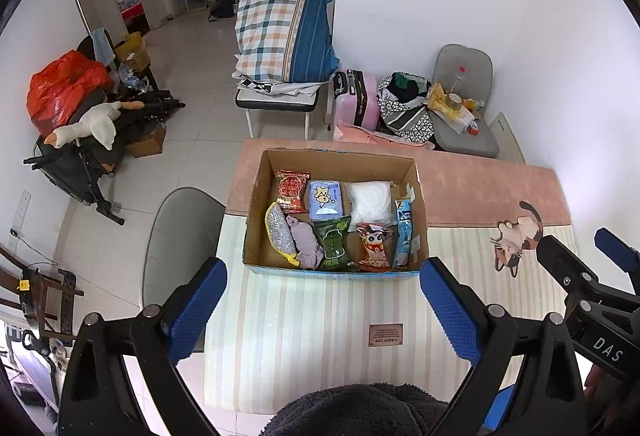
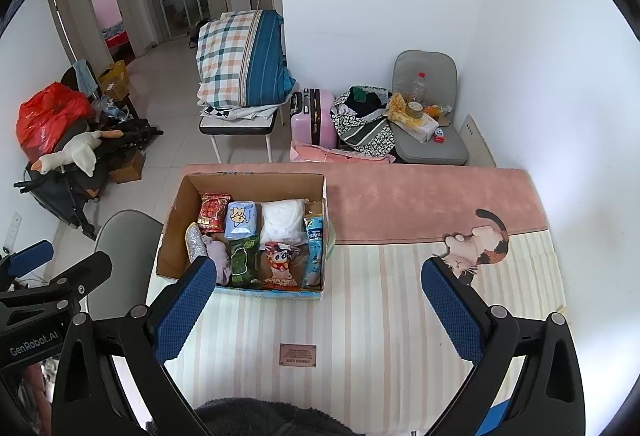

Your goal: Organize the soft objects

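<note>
- The left tongs (image 1: 322, 302) are hanging spread wide above the near part of the desk (image 1: 320, 316), pinching nothing.
- The right tongs (image 2: 318, 310) are likewise standing spread wide and empty, hovering over the striped mat (image 2: 360, 316) that is covering the desk.
- A cardboard box (image 1: 256, 220) is sitting on the desk beyond both pairs of tongs, apart from them; from the left wrist it is lying straight ahead between the fingers, from the right wrist ahead and to the left, its near left corner hidden behind the left finger (image 2: 186, 310).
- The box is lying with its long axis running left to right across the desk, open side up.
- Inside, at the back, a red snack bag (image 1: 292, 189), a blue tissue pack (image 1: 325, 199) and a white soft bundle (image 1: 370, 201) are lying side by side.
- At the front, a silver-and-yellow pouch (image 1: 280, 236), a lilac cloth (image 1: 306, 242), a green packet (image 1: 334, 244), an orange cartoon packet (image 1: 374, 248) and a light blue packet (image 1: 403, 234) are lying in a row, long axes pointing from the near wall toward the far wall.
- A dark fleecy sleeve (image 1: 360, 412) is showing at the bottom edge, just below the left tongs.
- A cat picture (image 2: 480, 248) is lying on the mat to the right, just beyond the right tongs' right finger (image 2: 452, 310).
</note>
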A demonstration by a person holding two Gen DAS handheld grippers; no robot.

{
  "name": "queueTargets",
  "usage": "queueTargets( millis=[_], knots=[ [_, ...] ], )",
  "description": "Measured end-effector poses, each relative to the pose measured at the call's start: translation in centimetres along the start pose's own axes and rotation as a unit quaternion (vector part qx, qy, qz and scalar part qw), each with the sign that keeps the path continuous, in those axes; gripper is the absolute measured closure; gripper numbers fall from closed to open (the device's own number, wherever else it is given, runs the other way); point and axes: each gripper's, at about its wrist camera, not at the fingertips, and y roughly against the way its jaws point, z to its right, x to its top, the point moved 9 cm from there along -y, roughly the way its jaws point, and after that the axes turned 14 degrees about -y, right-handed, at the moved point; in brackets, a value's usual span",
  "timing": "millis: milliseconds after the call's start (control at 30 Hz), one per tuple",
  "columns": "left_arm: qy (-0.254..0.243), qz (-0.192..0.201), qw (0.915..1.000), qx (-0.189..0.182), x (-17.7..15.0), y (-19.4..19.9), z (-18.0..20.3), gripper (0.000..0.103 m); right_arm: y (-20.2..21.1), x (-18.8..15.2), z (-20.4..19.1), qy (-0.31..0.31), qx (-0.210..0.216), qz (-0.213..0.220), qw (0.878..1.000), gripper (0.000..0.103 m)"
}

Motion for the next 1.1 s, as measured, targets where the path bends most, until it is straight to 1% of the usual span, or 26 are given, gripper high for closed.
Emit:
queueTargets(
  millis=[267, 667, 1100],
  knots=[
    [0.0, 0.002, 1.0, 0.0, 0.2, 0.0, 0.0, 0.004, 0.0, 0.0, 0.0, 0.002, -0.001, 0.003, 1.0, 0.0],
    [-0.009, 0.012, 0.9999, 0.004, 1.1, 0.4, -0.2, 0.004, 0.4, 1.3, 0.0, 0.007, 0.005, 0.011, 1.0, 0.0],
    [-0.008, 0.013, 0.9999, 0.006, 1.1, 0.6, -0.2, 0.004, 0.6, 1.1, -0.1, 0.01, 0.005, 0.009, 1.0, 0.0]
  ],
)
